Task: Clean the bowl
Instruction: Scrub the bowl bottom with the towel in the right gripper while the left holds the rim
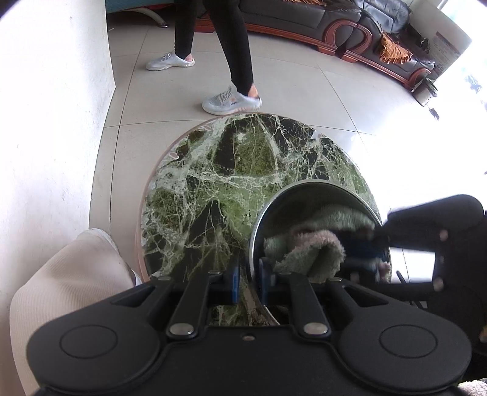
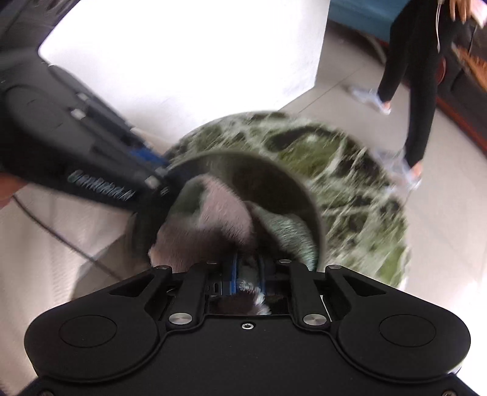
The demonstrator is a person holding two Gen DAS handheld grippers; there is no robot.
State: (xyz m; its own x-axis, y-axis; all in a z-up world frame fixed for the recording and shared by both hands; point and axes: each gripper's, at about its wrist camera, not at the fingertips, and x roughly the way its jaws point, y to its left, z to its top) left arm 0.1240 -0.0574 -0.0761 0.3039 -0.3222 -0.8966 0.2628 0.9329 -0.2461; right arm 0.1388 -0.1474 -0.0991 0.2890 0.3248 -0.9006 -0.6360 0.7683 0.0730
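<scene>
1. White lettering runs along the side of my left gripper (image 2: 158, 179) in the right wrist view, but blur makes it unreadable; I see no other writing.
2. The bowl (image 1: 304, 195), shiny metal, sits on the round green marble surface (image 1: 213, 182) near its edge. My left fingers (image 1: 234, 281) are narrowed onto its near rim, one blue pad outside the wall, one inside.
3. My right gripper (image 2: 248, 280) has its fingers pinched tight on the cloth (image 2: 213, 219), a fluffy pink and pale green rag bunched inside the bowl.
4. The left wrist view is sharp: it shows the marble veining, my pale trouser leg (image 1: 61, 274) beside the surface, and a dark leather sofa (image 1: 350, 27) across the tiled floor (image 1: 289, 91).
5. The right wrist view is smeared, yet it alone shows the cloth caught between my right fingers.
6. Both views show a bystander's black-clad legs (image 1: 231, 45) and pale sneakers.
</scene>
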